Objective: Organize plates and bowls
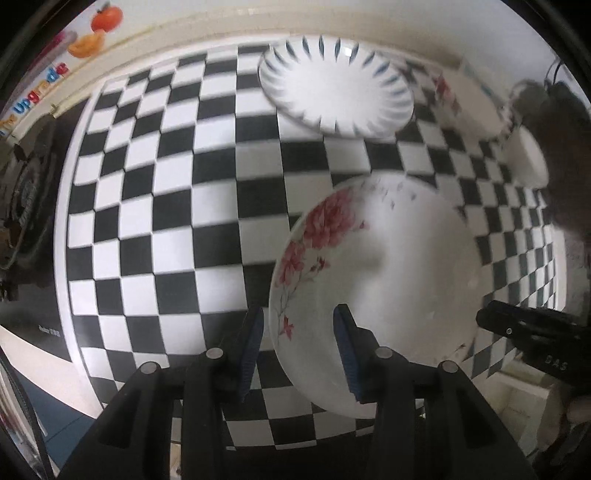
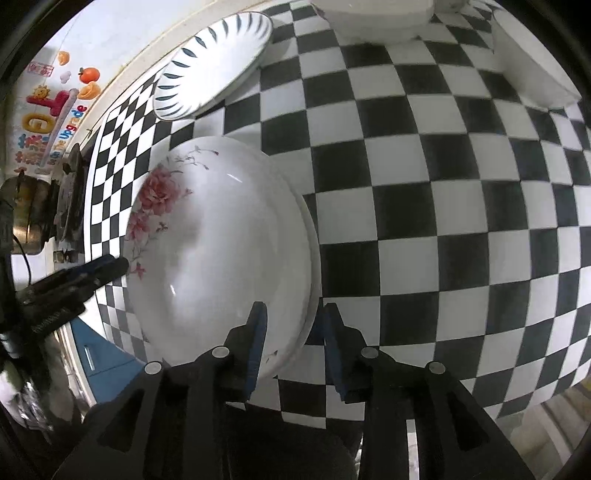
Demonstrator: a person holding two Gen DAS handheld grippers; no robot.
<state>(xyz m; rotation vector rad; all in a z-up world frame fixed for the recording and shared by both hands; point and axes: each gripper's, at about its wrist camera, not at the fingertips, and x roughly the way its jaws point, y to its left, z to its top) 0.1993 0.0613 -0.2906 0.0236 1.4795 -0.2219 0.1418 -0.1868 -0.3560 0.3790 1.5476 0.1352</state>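
We have the floral plate (image 2: 221,240) lying on the checkered worktop (image 2: 424,221); it looks stiff, glazed, slippery and breakable, best pinched at the rim. Each hand-held gripper, left (image 1: 299,347) and right (image 2: 295,343), straddles opposite rim edges, jaws slack, gripping nothing. The striped plate (image 1: 336,85) sits beyond.

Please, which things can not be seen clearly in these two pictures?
- Floral plate, right wrist view: near rim hidden behind the right gripper; one plate or a stack is unclear.
- White bowl, right wrist view: cut off by the top edge.
- Dishes behind the striped plate, left wrist view: blurred, partly hidden by a dark shape.
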